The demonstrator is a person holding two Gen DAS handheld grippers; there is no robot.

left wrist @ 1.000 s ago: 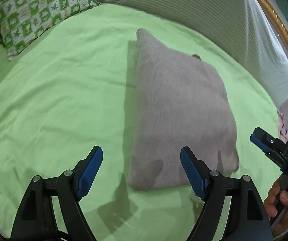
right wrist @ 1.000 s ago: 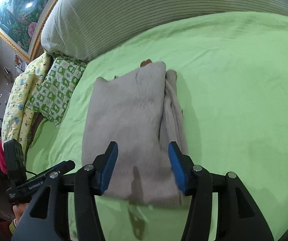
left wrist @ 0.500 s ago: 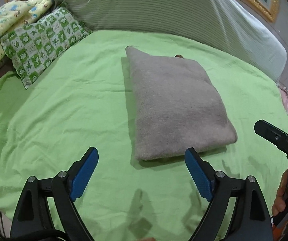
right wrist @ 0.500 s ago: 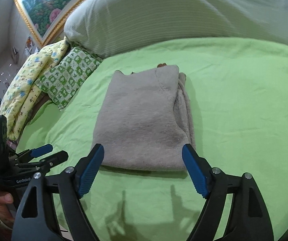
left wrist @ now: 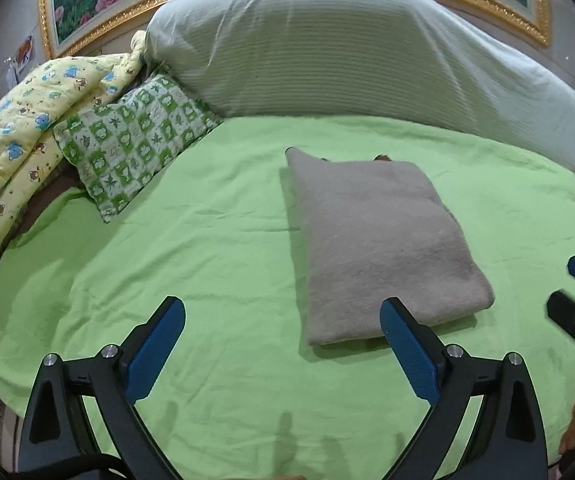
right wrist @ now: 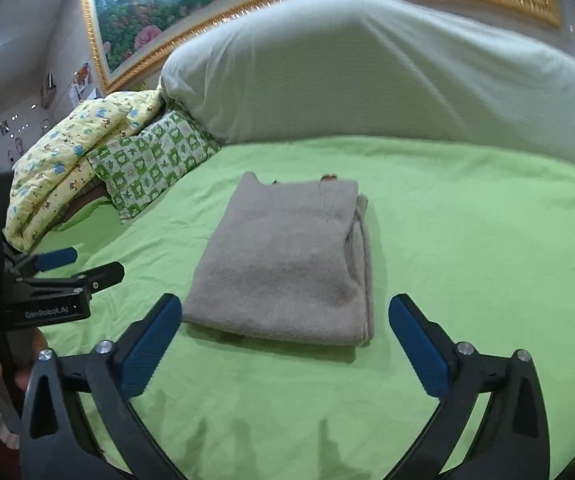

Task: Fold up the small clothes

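A folded garment (left wrist: 379,240) lies flat on a bed sheet (left wrist: 207,248), near the middle of the bed. Behind it, a large pillow (left wrist: 347,52) stretches across the head of the bed, with a framed picture (left wrist: 87,4) on the wall behind that. To the left of the garment, well apart from it, a small cushion (left wrist: 127,140) rests on the sheet beside the pillow, and a quilt (left wrist: 19,132) lies further left, touching the cushion. The left gripper (left wrist: 283,340) and the right gripper (right wrist: 285,328) sit in front of the garment, left beside right, nothing between their jaws.
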